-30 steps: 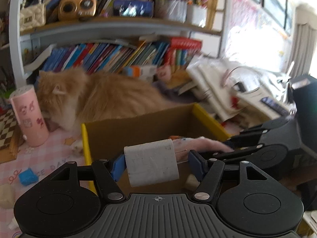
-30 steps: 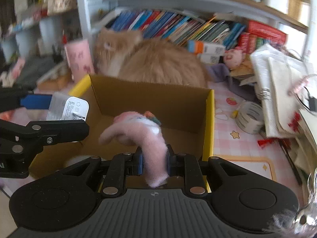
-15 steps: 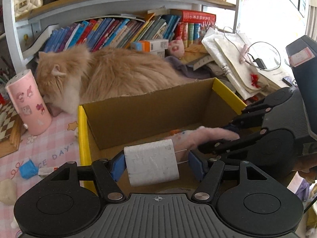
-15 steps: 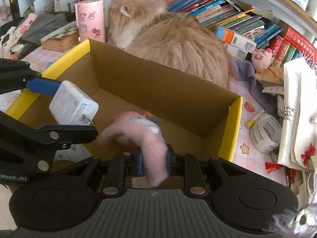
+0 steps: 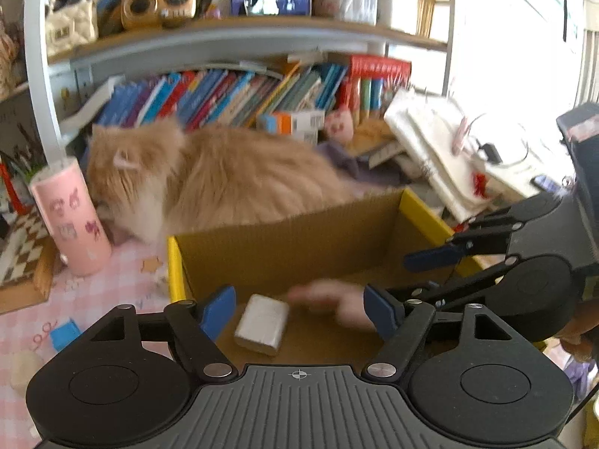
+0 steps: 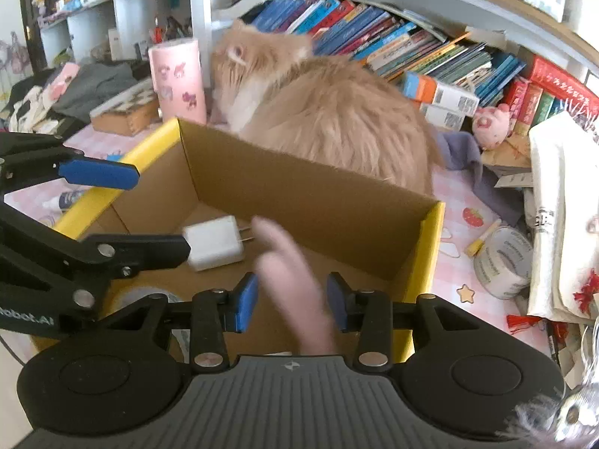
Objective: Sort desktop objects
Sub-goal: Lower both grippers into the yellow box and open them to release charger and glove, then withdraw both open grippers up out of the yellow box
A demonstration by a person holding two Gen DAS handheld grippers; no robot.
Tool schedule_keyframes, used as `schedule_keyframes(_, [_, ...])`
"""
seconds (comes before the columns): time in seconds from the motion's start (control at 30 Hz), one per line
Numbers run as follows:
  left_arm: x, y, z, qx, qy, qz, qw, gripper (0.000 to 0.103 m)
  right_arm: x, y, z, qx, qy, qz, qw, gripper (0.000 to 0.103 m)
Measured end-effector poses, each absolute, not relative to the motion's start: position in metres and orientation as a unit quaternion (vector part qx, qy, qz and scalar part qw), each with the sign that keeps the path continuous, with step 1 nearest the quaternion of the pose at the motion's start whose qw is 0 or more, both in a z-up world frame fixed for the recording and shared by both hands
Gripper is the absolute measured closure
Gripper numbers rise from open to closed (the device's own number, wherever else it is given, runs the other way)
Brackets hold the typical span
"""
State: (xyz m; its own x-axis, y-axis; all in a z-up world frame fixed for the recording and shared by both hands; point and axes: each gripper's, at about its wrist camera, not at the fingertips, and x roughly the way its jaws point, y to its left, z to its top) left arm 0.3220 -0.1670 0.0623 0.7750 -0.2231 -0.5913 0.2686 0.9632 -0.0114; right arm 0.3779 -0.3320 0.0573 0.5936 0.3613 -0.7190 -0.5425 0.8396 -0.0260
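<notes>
Release step: both claws over the cardboard box (image 6: 299,202). L gripper (image 5: 299,308) jaws just opened, apart, empty; white USB charger (image 5: 263,323) in the box just below/ahead of its tips, prongs toward the pink felt toy (image 6: 295,284). R gripper (image 6: 292,299) jaws just opening, pads clear of the toy, blurred, likely dropping. Next: pull both back, fetch more desk clutter, avoid the cat (image 6: 318,108) behind the box.

The left gripper (image 6: 93,209) body reads, partly cut off, "obot.AI".
</notes>
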Motion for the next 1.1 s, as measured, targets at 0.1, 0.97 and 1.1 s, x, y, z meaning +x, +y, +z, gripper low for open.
schedule_keyframes(0.1, [0.315,-0.17,0.071,0.035,0.293,-0.13,0.947,0.025,0.372,-0.337,0.064,-0.112,0.362,0.254,0.89,0.065])
schedule_keyframes(0.97, [0.222,-0.14,0.105,-0.015,0.225,-0.098,0.969,0.024,0.273,-0.349,0.105,-0.089,0.269,0.224,0.932,0.052])
schedule_keyframes(1.1, [0.21,-0.133,0.104,-0.013,0.227,-0.1,0.969,0.024,0.258,-0.347,0.105,-0.084,0.264,0.209,0.938,0.051])
